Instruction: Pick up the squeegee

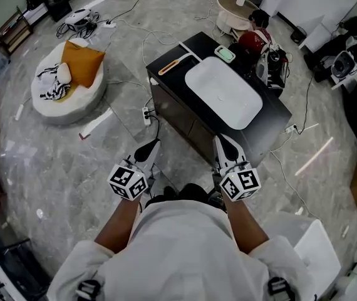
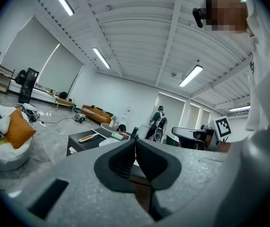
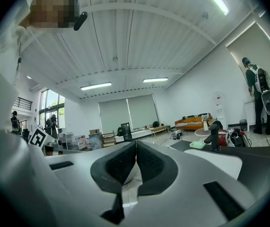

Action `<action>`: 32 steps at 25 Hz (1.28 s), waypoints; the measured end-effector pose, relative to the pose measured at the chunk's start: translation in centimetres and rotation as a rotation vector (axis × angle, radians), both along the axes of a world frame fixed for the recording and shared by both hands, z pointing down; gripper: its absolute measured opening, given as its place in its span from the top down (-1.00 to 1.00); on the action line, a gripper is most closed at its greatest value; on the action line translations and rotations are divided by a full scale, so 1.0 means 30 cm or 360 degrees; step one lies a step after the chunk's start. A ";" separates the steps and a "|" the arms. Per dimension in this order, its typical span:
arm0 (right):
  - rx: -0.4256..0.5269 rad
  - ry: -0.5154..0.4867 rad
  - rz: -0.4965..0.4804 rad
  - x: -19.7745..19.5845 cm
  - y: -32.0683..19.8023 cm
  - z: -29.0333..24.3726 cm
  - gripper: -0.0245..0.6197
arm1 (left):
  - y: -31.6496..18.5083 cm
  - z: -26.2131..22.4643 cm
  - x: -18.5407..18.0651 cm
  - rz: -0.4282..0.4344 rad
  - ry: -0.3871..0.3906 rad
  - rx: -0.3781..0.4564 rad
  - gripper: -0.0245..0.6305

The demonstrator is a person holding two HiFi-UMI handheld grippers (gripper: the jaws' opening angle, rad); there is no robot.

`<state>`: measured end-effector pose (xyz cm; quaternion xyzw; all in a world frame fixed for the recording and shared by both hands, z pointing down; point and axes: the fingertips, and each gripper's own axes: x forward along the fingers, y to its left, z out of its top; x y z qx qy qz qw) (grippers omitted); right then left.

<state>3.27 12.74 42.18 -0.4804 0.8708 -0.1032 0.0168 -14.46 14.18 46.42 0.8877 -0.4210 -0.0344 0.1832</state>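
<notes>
Left gripper (image 1: 148, 149) and right gripper (image 1: 226, 147) both have jaws pressed together on nothing, held level side by side just short of the black cabinet (image 1: 267, 119), whose top carries the orange-handled squeegee (image 1: 169, 66) at its far-left edge, beside the white basin (image 1: 223, 91).

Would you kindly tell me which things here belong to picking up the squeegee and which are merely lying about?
Job: squeegee on the black counter; left tongs and right tongs, both shut, empty.
Lying about: white basin, orange cushion, power strip.
</notes>
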 end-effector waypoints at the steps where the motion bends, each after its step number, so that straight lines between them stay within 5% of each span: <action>1: 0.0003 0.0002 0.0006 0.001 -0.020 -0.002 0.88 | -0.022 -0.003 -0.002 0.0002 -0.0002 0.0004 0.88; 32: 0.0038 -0.0113 0.0049 0.182 -0.873 -0.008 0.88 | -0.911 -0.059 0.195 0.0159 -0.0188 -0.0013 0.88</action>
